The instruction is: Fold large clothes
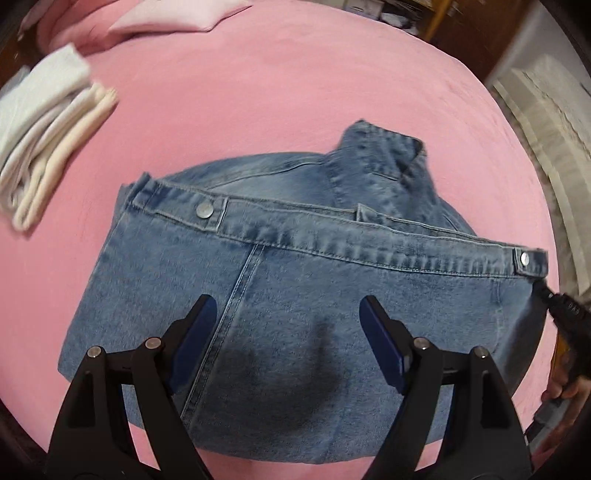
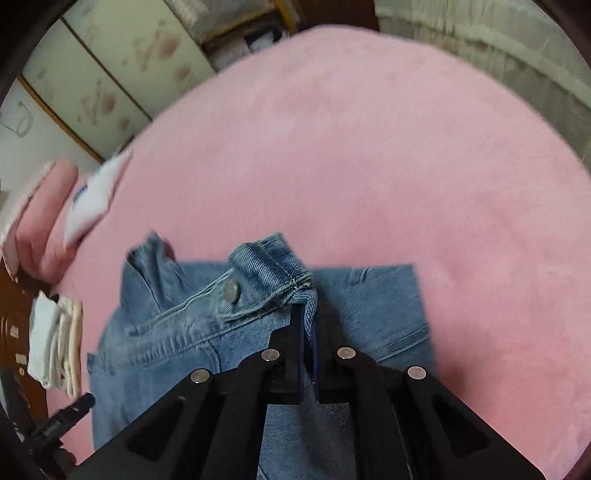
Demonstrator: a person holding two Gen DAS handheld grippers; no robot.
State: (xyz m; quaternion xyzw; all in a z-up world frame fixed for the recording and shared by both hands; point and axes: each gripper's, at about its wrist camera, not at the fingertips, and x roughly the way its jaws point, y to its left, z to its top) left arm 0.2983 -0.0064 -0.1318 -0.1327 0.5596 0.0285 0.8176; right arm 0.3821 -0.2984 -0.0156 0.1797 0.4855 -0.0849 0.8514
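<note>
A blue denim jacket (image 1: 295, 288) lies partly folded on the pink bed cover (image 1: 258, 92), its hem band with metal snaps across the middle and its collar at the back right. My left gripper (image 1: 288, 314) is open and empty, hovering over the jacket's middle. My right gripper (image 2: 308, 314) is shut on the jacket's hem corner (image 2: 280, 269) beside a snap button; it also shows at the right edge of the left wrist view (image 1: 554, 299). The jacket also fills the lower part of the right wrist view (image 2: 166, 332).
A stack of folded white and cream clothes (image 1: 48, 144) lies at the left of the bed and shows in the right wrist view (image 2: 59, 350). Pink pillows (image 1: 166, 18) lie at the back. A wardrobe (image 2: 92, 81) and curtains (image 1: 546, 122) border the bed.
</note>
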